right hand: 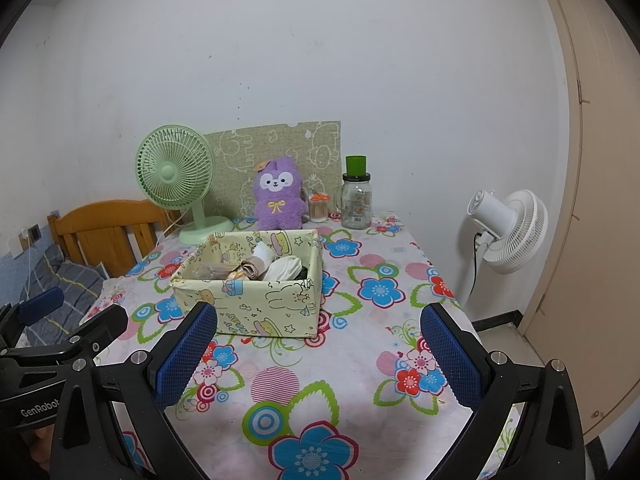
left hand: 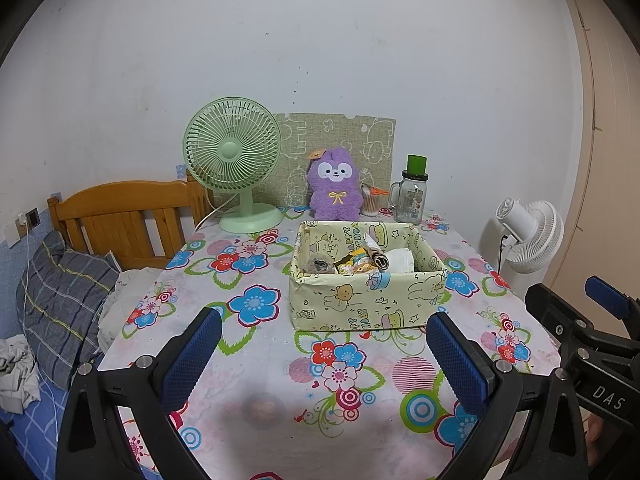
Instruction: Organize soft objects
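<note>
1. Near the middle of the worktop [left hand: 256, 360], on its flowered cloth, sits the patterned box [left hand: 360, 296], open at the top so that soft things can be dropped straight in.
2. Inside it lie rolled and folded soft items [left hand: 376, 260]: a white folded piece on the right, a beige roll beside it, patterned pieces in the middle and something dark on the left (which garments they are is too small to tell). They are packed side by side, likely to keep each one reachable.
3. At the far edge, the purple plush toy [left hand: 334, 184] sits upright against the leaning printed board [left hand: 340, 140], between the green desk fan [left hand: 232, 160] and the glass jar [left hand: 412, 196]; it is soft too, yet outside the box.
4. The left hand-held gripper [left hand: 324, 356] hovers over the near part of the worktop, jaws spread wide and empty, aimed toward the box.
5. The right hand-held gripper [right hand: 320, 356] is likewise released and empty, just beside the left one.
6. Both seem held back and spread in readiness; judging by the tidy box, the sorting looks either nearly done or not yet begun.
</note>
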A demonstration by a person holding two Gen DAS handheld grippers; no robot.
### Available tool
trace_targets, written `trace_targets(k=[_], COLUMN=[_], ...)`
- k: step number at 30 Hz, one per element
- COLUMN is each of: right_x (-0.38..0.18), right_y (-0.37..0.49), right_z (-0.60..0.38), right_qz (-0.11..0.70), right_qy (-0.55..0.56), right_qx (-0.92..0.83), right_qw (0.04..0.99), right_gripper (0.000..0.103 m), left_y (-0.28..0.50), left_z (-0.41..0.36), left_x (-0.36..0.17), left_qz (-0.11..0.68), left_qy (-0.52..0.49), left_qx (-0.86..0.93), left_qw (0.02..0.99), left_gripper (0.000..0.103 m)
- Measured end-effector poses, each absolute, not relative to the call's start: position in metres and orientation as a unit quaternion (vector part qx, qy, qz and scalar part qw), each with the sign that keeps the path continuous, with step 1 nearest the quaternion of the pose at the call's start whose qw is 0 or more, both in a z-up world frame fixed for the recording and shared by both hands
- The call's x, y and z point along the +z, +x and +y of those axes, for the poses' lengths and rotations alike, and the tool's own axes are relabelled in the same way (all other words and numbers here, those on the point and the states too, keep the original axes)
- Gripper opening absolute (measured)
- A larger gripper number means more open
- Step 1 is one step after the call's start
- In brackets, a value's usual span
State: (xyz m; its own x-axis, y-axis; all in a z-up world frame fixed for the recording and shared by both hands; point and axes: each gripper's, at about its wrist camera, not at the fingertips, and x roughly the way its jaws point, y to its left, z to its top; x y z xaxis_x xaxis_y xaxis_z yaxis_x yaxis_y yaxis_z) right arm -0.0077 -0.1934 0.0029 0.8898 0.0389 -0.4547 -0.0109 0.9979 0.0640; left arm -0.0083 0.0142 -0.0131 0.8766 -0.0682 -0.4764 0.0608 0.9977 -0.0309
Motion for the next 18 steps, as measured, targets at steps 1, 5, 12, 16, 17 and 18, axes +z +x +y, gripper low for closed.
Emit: trace_targets(k=[1,5,12,16,17,18], right_x=[0.0030,0.0030,0.0026,0.0031,0.0031,0.0031], right_y=[-0.0076,-0.0079,-0.0095,-0.0107,-0.0107,-0.0106], right_z=[-0.1934,-0.1935,-0.1928,-0.1926,-0.1925,-0.1925], right_qz=[0.234,0.232,0.228,0.227,0.226,0.226], right_qy=[0.029,0.030,0.031,0.031,0.031,0.030], right_qx=[0.013,0.012,0.010,0.011,0.010,0.010], right_qw=[0.972,0.972,0.973,0.973,0.974,0.974], right_gripper=[0.103,0.103,0.103,0.103,0.103,0.103], left_y=[-0.0084,-0.0085,-0.0082,-0.0087,-0.0089,-0.0095], left_z=[0.0142,0.0140,0.0154,0.0138,0.0137,0.0137], left_x=[-0.0132,-0.0132,-0.0131,-0.0136,-0.0138,-0.0136], left_qz=[0.246,0.246,0.245,0.246,0.246,0.245], left_qy=[-0.007,-0.007,-0.006,-0.006,-0.005,-0.004], left_qx=[-0.033,-0.034,-0.034,-0.034,-0.033,-0.032], left_qw=[0.969,0.969,0.969,0.969,0.969,0.969], left_gripper=[0.103,0.103,0.103,0.103,0.103,0.103])
